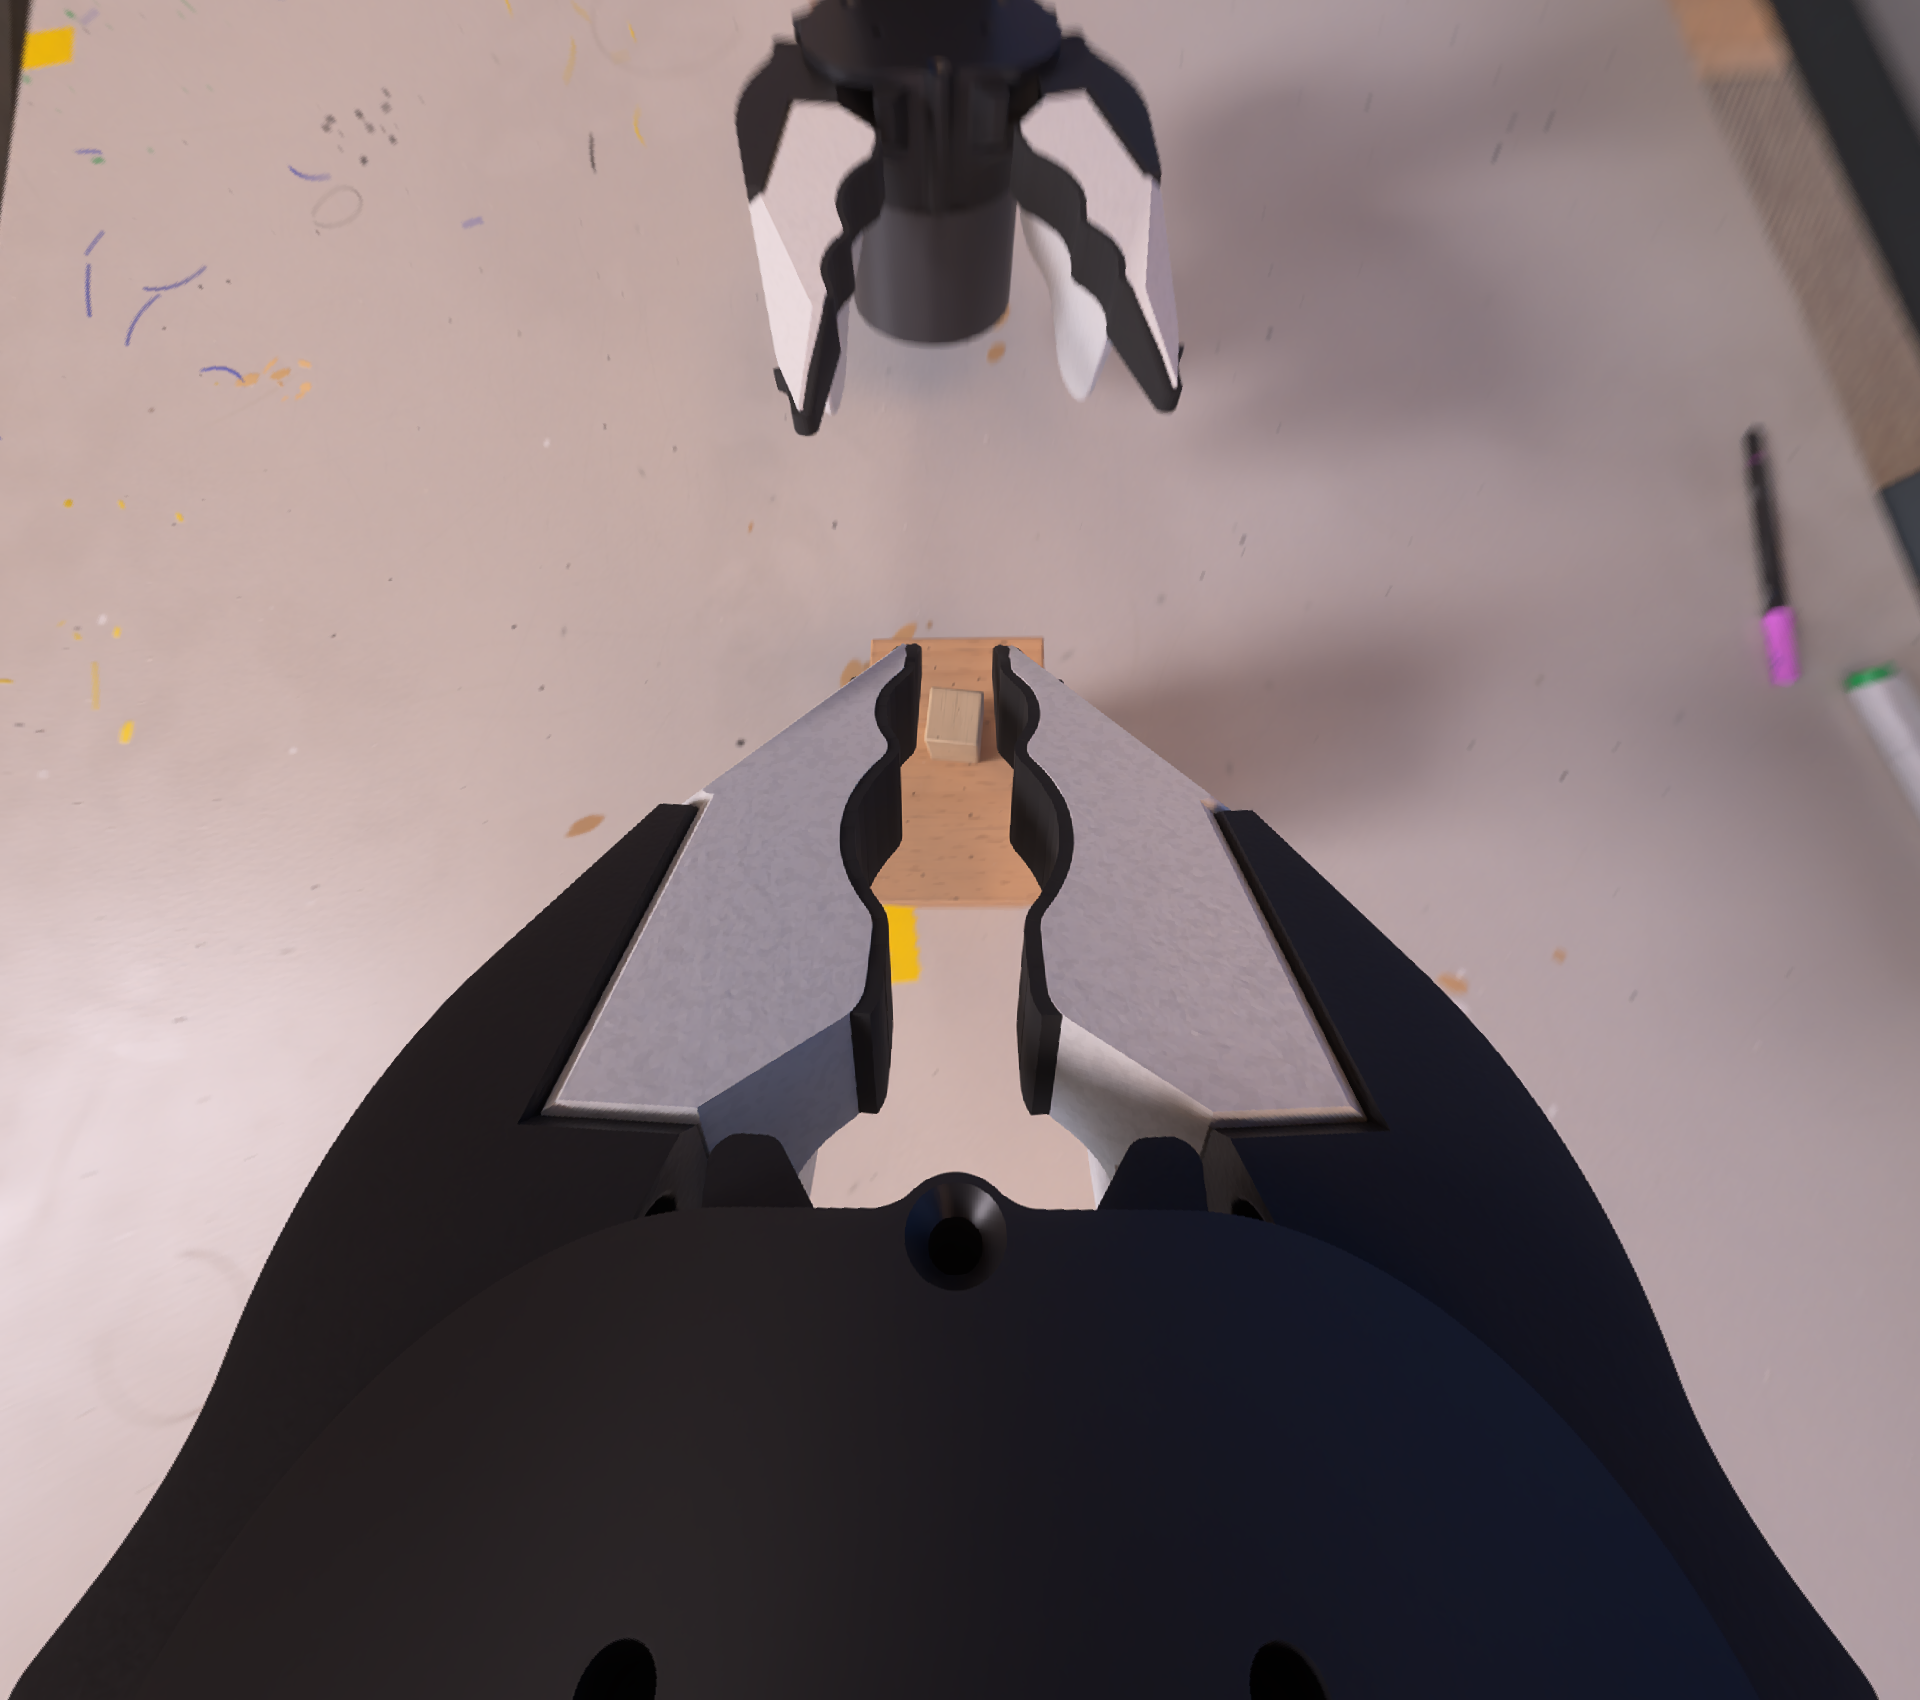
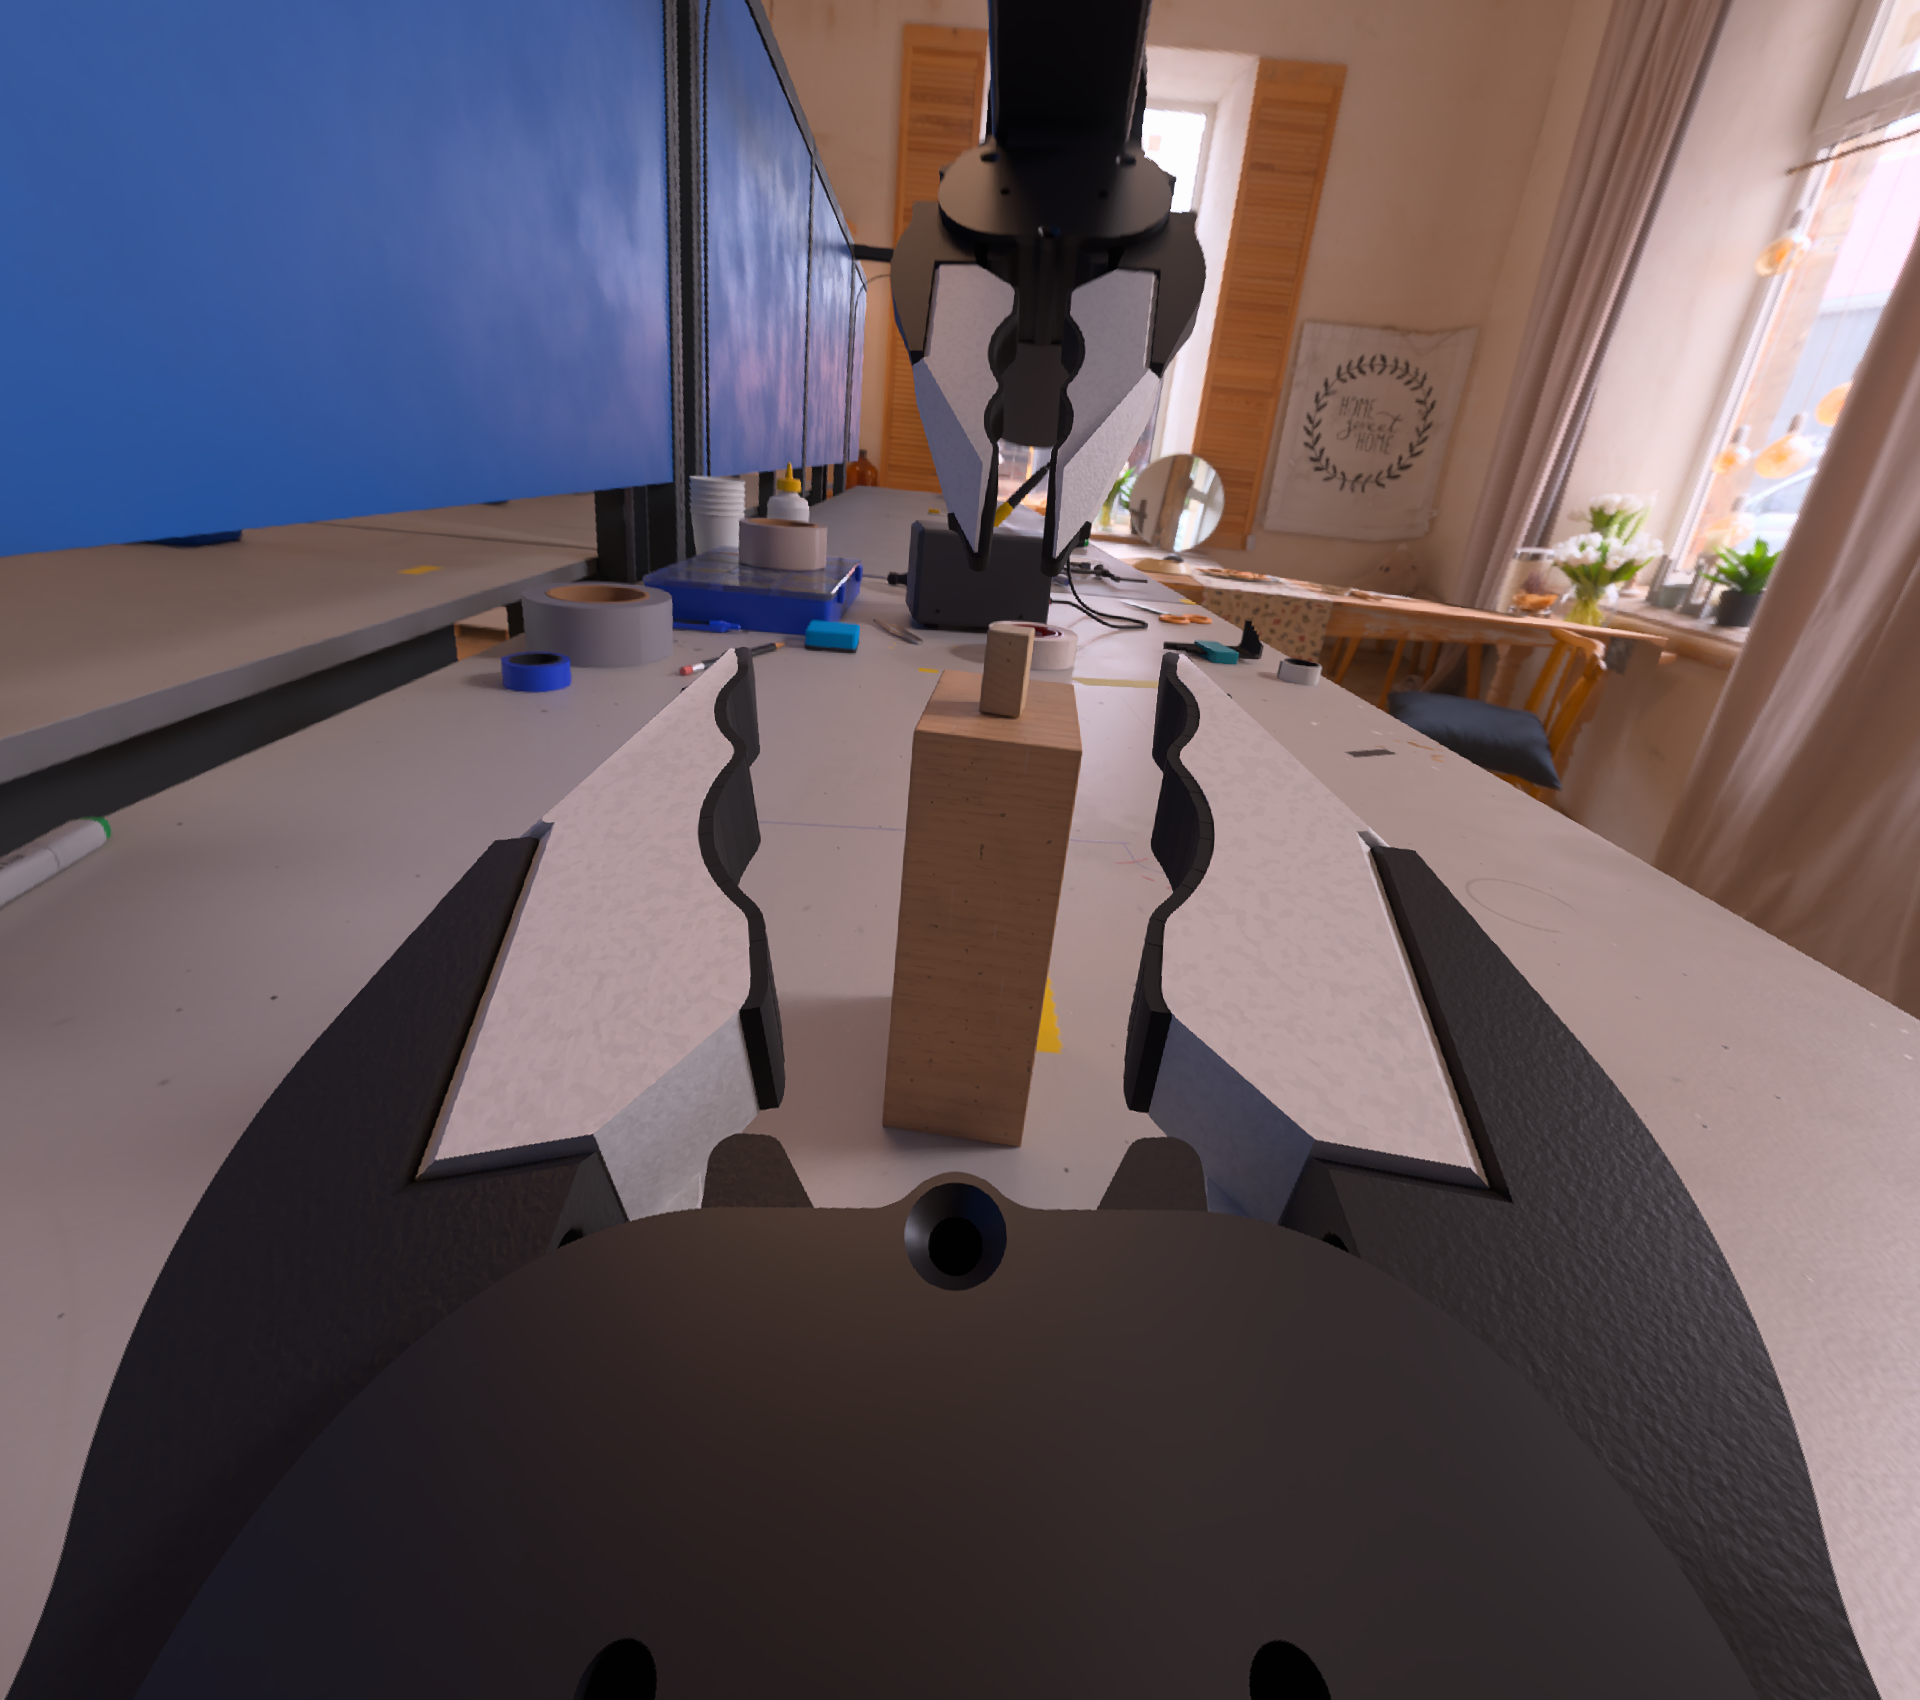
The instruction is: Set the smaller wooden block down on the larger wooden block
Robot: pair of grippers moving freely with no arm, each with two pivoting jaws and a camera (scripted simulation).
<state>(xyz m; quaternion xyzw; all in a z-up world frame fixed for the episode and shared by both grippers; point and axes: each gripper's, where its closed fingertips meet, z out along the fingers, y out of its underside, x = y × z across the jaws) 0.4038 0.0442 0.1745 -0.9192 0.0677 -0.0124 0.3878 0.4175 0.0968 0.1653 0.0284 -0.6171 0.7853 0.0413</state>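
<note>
The small block (image 2: pixel 1006 669) is seen standing on the top face of the large block (image 2: pixel 982 923), which stands upright on the surface (image 2: pixel 312 975) with its long axis vertical; the small block sits near the far end of that top face, touched by nothing. Judged from this, the placement itself appears done, and what is left is a clean withdrawal.

In the left wrist view the left hand-held gripper (image 1: pixel 956 663) is looked along from above; the small block (image 1: pixel 953 723) lies straight ahead of and below its tips, framed in the gap between them, on the large block (image 1: pixel 956 850). The fingers are parted only narrowly, a little wider than the small block, and nothing is held or touched; from the right wrist view this hand-held gripper (image 2: pixel 1013 564) is shown hanging above the stack, clear of it.

The right hand-held gripper (image 2: pixel 956 684) is held low, level with the large block, which lies between its widely spread fingers without contact on either side; it is empty.

The left one is the nearer to the small block, directly overhead; a straight upward retreat would be called for, since any sideways drift could topple the small block or the tall one.
</note>
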